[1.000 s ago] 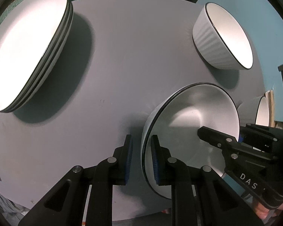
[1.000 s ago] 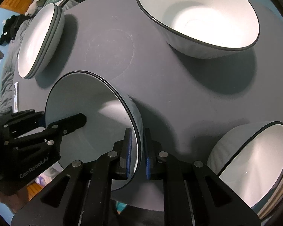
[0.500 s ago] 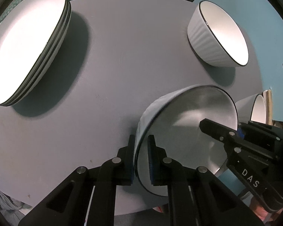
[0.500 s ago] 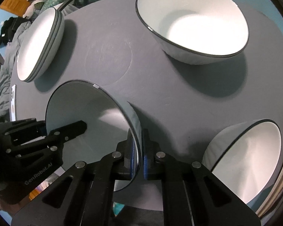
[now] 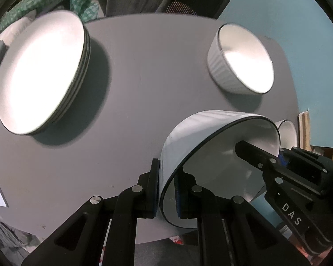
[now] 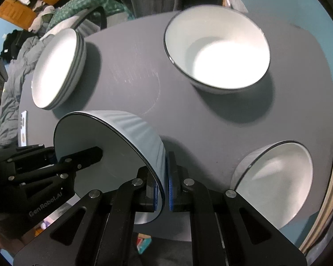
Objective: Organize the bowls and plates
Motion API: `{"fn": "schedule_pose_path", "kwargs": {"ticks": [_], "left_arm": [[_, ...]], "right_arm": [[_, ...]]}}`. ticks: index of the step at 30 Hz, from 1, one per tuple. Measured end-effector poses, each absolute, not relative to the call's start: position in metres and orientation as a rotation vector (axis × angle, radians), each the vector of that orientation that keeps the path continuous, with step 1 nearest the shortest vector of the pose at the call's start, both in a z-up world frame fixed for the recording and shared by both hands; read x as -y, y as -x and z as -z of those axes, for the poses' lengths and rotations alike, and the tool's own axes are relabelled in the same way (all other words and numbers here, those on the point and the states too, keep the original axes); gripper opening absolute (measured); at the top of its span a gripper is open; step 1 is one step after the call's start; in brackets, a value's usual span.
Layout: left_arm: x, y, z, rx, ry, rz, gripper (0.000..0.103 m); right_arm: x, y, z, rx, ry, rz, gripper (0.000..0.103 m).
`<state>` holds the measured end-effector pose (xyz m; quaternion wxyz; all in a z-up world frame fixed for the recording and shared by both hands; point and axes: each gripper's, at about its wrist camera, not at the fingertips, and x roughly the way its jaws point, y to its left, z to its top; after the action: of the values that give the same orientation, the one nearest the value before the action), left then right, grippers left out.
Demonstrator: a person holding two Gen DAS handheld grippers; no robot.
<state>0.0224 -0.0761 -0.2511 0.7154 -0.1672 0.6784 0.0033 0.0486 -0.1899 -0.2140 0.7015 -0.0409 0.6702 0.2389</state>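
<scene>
Both sets of jaws are pinched narrow on the rim of one ribbed white bowl: the left gripper clamps the wall at lower centre of the left wrist view, one blue pad inside and one outside, and the right gripper clamps the opposite wall at lower centre of the right wrist view. Each gripper also shows in the other's view, reaching into the bowl from the side of the frame. The bowl hangs tilted between them, apparently clear of the grey worktop, near the worktop's lower edge in both views. It looks like glazed ceramic: stiff, fairly heavy, slick under the pads and liable to chip or break if dropped, so I judge the two-sided hold on the thin dark-edged rim a sound one, provided both hands travel together and keep it from twisting. Outward, at upper left of both frames, a stack of plates stands, three or four by the edges that show. A second ribbed bowl stands alone at upper centre of the right wrist view, and a third bowl sits at lower right by the worktop's edge. That makes three bowls and one stack of plates.
</scene>
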Motion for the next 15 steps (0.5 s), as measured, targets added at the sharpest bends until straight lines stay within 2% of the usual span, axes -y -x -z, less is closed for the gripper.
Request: {"fn": "schedule_pose_path", "kwargs": {"ticks": [15], "left_arm": [[0.089,-0.074,0.210,-1.411,0.316,0.054,0.011]], "right_arm": [[0.208,-0.071,0.187,-1.417,0.044,-0.476,0.007]]}}
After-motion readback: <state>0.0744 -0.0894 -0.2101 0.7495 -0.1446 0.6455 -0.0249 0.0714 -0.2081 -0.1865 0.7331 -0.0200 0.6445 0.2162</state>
